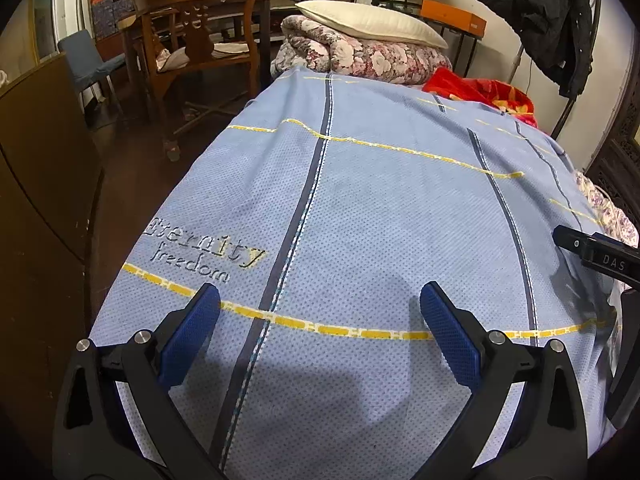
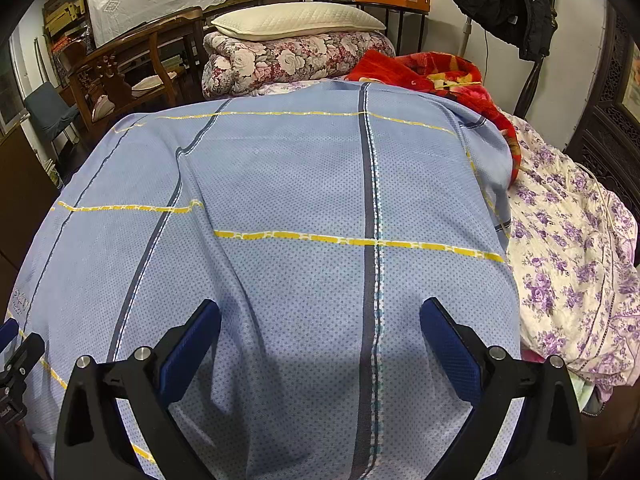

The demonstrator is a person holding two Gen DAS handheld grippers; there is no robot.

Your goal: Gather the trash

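No piece of trash shows in either view. A light blue blanket (image 1: 380, 208) with dark and yellow stripes covers the bed. My left gripper (image 1: 320, 300) hovers open just above its near end, nothing between the blue pads. My right gripper (image 2: 320, 314) is open too, over the same blanket (image 2: 300, 184), empty. The black body of the right gripper (image 1: 596, 252) pokes in at the right edge of the left wrist view. Part of the left gripper (image 2: 16, 356) appears at the left edge of the right wrist view.
At the bed's far end a cream pillow (image 2: 296, 20) lies on a rolled floral quilt (image 2: 288, 60), with a red blanket (image 2: 436, 76) beside it. A purple-flowered sheet (image 2: 568, 264) is bunched on the right. A wooden chair (image 1: 192, 52) and brown cabinet (image 1: 40, 168) stand left; a dark coat (image 1: 540, 12) hangs at the back.
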